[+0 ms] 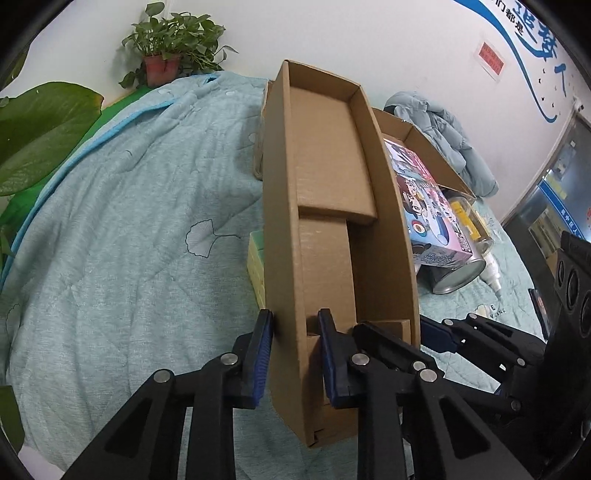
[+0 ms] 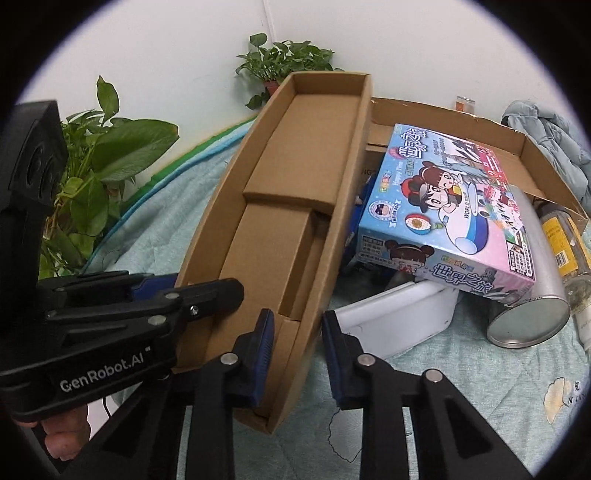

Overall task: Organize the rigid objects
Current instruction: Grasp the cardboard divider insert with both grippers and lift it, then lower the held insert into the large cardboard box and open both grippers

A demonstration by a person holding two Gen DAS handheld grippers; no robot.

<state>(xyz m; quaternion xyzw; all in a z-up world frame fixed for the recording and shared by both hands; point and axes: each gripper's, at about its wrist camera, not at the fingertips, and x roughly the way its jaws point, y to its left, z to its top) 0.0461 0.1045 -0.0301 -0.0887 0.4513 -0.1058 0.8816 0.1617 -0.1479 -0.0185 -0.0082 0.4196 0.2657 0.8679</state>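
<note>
Left gripper (image 1: pixel 295 354) pinches the cardboard tray's (image 1: pixel 332 184) left wall, right gripper (image 2: pixel 297 354) straddles its right wall unclenched; lift levelly, keeping inserts seated.

We read "GenRobot.AI" in pale letters on the black body of the left tool (image 2: pixel 297 328). On the game box (image 2: pixel 448 218), "WORLD TOUR" stands on the white airship drawing, "Happy Time" near the top left corner, and "世界之旅" in large characters along its front side. Blue Chinese lettering (image 1: pixel 532 33) crosses the wall, too cropped for us to read. The red wall notice (image 1: pixel 490 58) is illegible.
</note>
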